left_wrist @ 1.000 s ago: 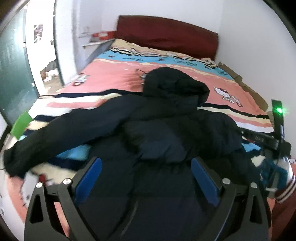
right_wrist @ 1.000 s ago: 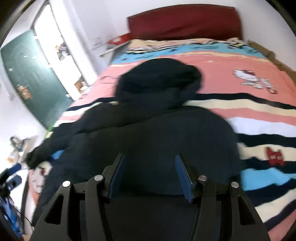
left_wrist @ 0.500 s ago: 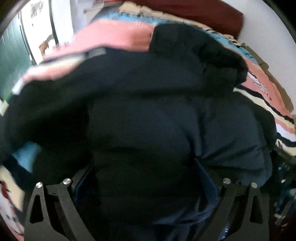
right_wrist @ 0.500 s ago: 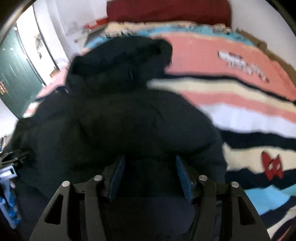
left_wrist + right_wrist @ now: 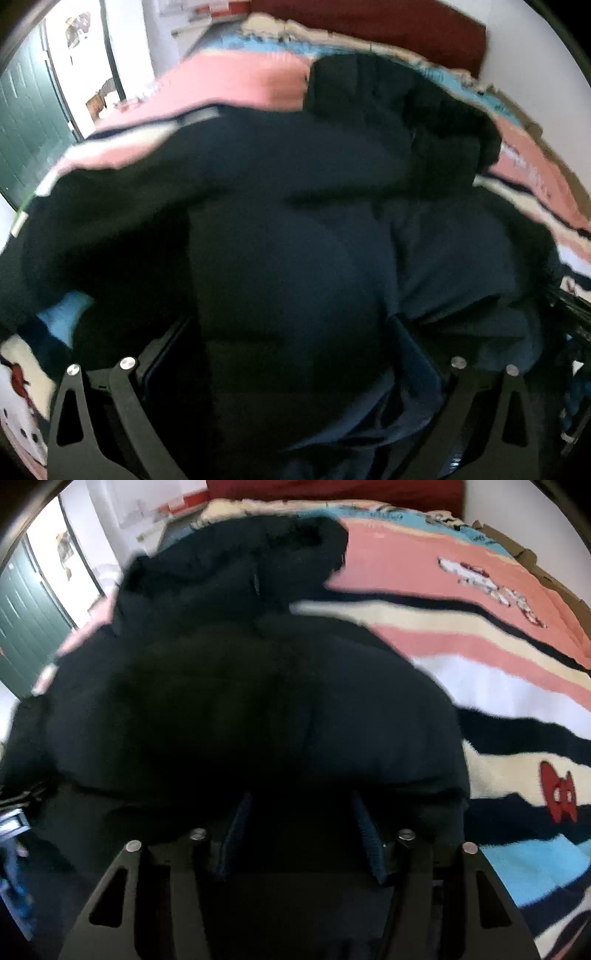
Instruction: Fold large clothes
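Note:
A large black hooded puffer jacket (image 5: 295, 221) lies on the striped bed and fills most of both views (image 5: 240, 701). Its hood (image 5: 399, 122) points toward the headboard. One sleeve (image 5: 92, 229) stretches left. My left gripper (image 5: 291, 354) is open, its jaws wide apart with the jacket's lower hem bulging between them and covering the pads. My right gripper (image 5: 303, 827) is open too, with the jacket's edge lying between its blue pads (image 5: 365, 823). The images are blurred by motion.
The bed has a pink, white, navy and blue striped blanket (image 5: 498, 657) with cartoon prints. A dark red headboard (image 5: 388, 29) stands at the far end. A green door (image 5: 26, 110) and a bright doorway are at the left. White wall is on the right.
Both grippers have moved forward and down onto the jacket's near edge. The jacket now fills the views and its fabric has come between both pairs of jaws.

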Available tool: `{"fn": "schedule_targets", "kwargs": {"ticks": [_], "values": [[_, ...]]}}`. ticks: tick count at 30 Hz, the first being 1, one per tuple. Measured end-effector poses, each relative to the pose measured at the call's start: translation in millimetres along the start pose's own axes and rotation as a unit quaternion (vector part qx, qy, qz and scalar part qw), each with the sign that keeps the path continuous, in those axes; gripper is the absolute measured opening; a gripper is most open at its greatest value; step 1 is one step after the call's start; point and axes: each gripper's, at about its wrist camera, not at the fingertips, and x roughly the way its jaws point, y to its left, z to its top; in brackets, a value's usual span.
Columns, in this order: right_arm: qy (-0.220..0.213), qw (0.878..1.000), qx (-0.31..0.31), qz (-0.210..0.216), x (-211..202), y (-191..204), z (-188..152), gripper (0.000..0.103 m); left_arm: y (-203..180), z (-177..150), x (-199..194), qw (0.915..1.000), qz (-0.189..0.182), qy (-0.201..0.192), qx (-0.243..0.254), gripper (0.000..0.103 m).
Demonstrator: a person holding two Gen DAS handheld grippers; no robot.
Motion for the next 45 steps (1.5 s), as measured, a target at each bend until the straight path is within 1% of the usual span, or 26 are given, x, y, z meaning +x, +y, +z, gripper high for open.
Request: {"fn": "schedule_targets", "kwargs": {"ticks": [2, 4, 6, 8, 10, 11, 12, 13, 14, 20, 22, 24, 26, 28, 29, 31, 33, 35, 36, 38, 40, 42, 45], "values": [[-0.025, 1.000, -0.009, 0.010, -19, 6, 5, 0.055, -3, 9, -7, 0.9999, -0.011, -0.009, -0.005, 0.103], [-0.043, 0.999, -0.017, 0.011, -29, 13, 15, 0.055, -13, 19, -9, 0.9997, -0.019, -0.013, -0.001, 0.103], [-0.051, 0.999, -0.013, 0.015, -26, 18, 25, 0.057, -25, 24, -3, 0.9998, -0.011, -0.015, 0.009, 0.103], [-0.050, 0.999, -0.008, 0.008, -15, 22, 30, 0.060, -31, 26, 10, 0.9999, 0.001, -0.012, 0.013, 0.103], [-0.044, 0.999, -0.005, -0.002, 0, 24, 31, 0.063, -35, 21, 29, 0.9998, 0.014, -0.001, 0.015, 0.103], [-0.037, 0.999, -0.003, -0.001, 11, 25, 28, 0.067, -34, 19, 35, 0.9998, 0.015, 0.002, 0.013, 0.103], [-0.028, 1.000, 0.000, 0.000, 20, 23, 29, 0.068, -32, 16, 40, 0.9999, 0.013, 0.001, 0.009, 0.103], [-0.019, 1.000, 0.002, -0.001, 29, 22, 25, 0.069, -32, 16, 43, 0.9999, 0.012, -0.001, 0.006, 0.103], [-0.019, 1.000, 0.005, -0.002, 35, 20, 22, 0.069, -32, 16, 45, 0.9999, 0.012, -0.001, 0.005, 0.103], [-0.012, 1.000, -0.008, -0.026, 45, 25, 21, 0.069, -39, 17, 54, 0.9995, 0.027, 0.005, 0.017, 0.103], [-0.004, 1.000, -0.008, -0.027, 43, 26, 21, 0.069, -37, 19, 45, 0.9994, 0.027, 0.007, 0.019, 0.103], [0.001, 1.000, -0.004, -0.031, 33, 25, 21, 0.069, -28, 14, 23, 0.9994, 0.028, -0.018, 0.011, 0.103], [-0.019, 0.999, 0.001, -0.025, 11, 26, 15, 0.069, -20, 7, 0, 0.9986, 0.028, -0.044, 0.006, 0.103], [-0.042, 0.999, -0.005, -0.019, -14, 29, 3, 0.070, -12, 0, -13, 0.9982, 0.027, -0.053, -0.003, 0.103], [-0.047, 0.999, -0.007, -0.016, -21, 30, -1, 0.072, -9, -5, -12, 0.9986, 0.025, -0.046, -0.003, 0.103], [-0.048, 0.999, -0.012, -0.014, -28, 31, -14, 0.075, -6, -10, 1, 0.9994, 0.030, -0.013, -0.002, 0.103], [-0.030, 0.999, -0.010, -0.013, -20, 32, -22, 0.076, -3, -10, 17, 0.9996, 0.016, 0.023, -0.009, 0.103], [-0.012, 1.000, -0.001, -0.011, -14, 30, -24, 0.076, 1, -7, 18, 0.9993, 0.006, 0.030, -0.019, 0.103], [-0.005, 1.000, 0.003, -0.013, -14, 30, -26, 0.076, 3, -6, 13, 0.9995, 0.003, 0.026, -0.020, 0.103], [-0.007, 1.000, 0.009, -0.029, -24, 31, -24, 0.075, 7, -6, -7, 0.9999, 0.001, -0.002, -0.014, 0.103], [-0.024, 0.999, 0.012, -0.027, -40, 28, -23, 0.075, 13, -8, -26, 0.9997, 0.004, -0.021, -0.009, 0.103], [-0.041, 0.999, 0.015, -0.033, -63, 28, -26, 0.075, 20, -10, -45, 0.9993, -0.002, -0.036, -0.013, 0.103], [-0.067, 0.997, 0.031, -0.033, -102, 28, -36, 0.075, 36, -22, -85, 0.9978, -0.016, -0.060, -0.023, 0.103]]}}
